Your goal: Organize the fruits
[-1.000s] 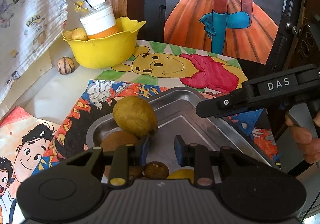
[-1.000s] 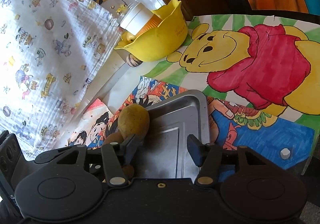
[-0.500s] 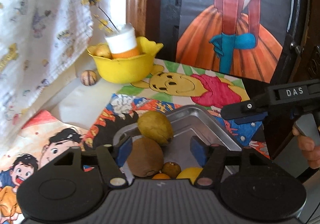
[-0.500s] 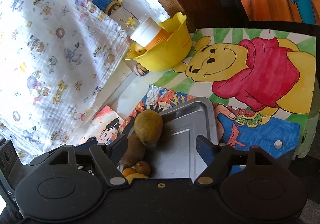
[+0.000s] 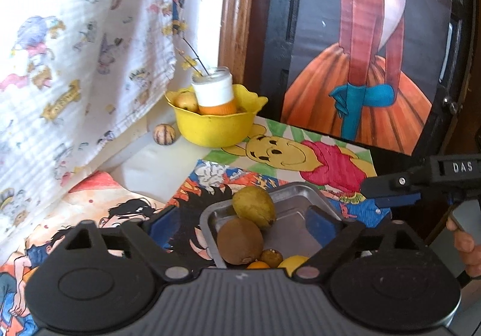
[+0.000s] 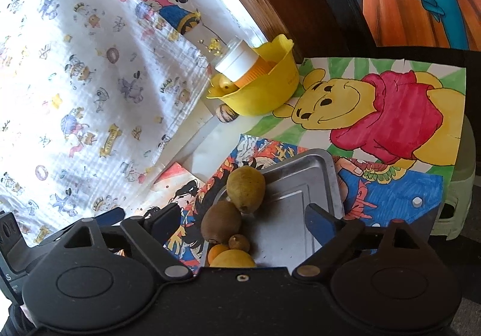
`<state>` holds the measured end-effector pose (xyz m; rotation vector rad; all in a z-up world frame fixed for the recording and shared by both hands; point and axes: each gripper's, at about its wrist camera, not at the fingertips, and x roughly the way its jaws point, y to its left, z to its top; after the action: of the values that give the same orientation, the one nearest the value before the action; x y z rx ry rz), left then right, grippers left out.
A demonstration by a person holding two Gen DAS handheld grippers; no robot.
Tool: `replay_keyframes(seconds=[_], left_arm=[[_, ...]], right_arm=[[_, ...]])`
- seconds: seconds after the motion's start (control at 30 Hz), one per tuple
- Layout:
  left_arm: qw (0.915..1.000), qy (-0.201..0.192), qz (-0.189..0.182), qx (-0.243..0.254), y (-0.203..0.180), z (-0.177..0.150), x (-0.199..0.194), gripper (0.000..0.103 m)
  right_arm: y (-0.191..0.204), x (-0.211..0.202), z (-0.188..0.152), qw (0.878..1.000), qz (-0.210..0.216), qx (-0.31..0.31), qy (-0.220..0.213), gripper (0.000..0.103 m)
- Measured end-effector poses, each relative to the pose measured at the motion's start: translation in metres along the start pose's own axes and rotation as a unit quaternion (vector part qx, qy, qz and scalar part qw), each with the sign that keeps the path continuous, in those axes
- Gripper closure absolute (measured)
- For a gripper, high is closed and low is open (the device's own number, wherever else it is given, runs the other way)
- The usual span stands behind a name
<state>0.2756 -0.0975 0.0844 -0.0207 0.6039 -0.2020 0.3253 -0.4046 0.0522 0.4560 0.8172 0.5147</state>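
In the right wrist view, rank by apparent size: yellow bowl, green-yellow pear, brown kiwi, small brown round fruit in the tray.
1. Yellow scalloped plastic bowl
2. Green-yellow pear and brown fuzzy kiwi: near alike, and the kiwi sits nearer the camera, so unranked
3. Small brown round fruit

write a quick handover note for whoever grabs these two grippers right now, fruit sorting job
Left gripper: open, empty, above the near end of the metal tray.
Right gripper: open, empty, above the same tray.
In the tray, bunched along one side: green pear, kiwi, a small brown fruit, an orange, a lemon.
Yellow bowl at the back holds a small yellow fruit and an orange bottle with a white cap; a striped round fruit sits on the table beside it.
Done: five fruits in the tray. Possibly left: the striped fruit and the bowl's fruit.
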Motion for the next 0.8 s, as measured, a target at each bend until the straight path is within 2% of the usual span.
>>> replay_keyframes(seconds=[0.17,0.67,0.8], left_arm=[[0.9998,-0.012,0.011,-0.012,0.003,-0.002,-0.014,0.001],[0.9968,-0.034,0.06,-0.042,0.007,-0.03,-0.051,0.0],[0.9972,-0.031,0.049,-0.048,0.007,-0.041,-0.06,0.0]], right_arm=[[0.012,-0.01,-0.01,1.0,-0.005,-0.014,-0.015,0.007],[0.047,-0.033,-0.052,0.993,-0.043,-0.086,-0.071,0.003],[0.05,-0.039,-0.067,0.991,-0.048,-0.091,-0.083,0.003]])
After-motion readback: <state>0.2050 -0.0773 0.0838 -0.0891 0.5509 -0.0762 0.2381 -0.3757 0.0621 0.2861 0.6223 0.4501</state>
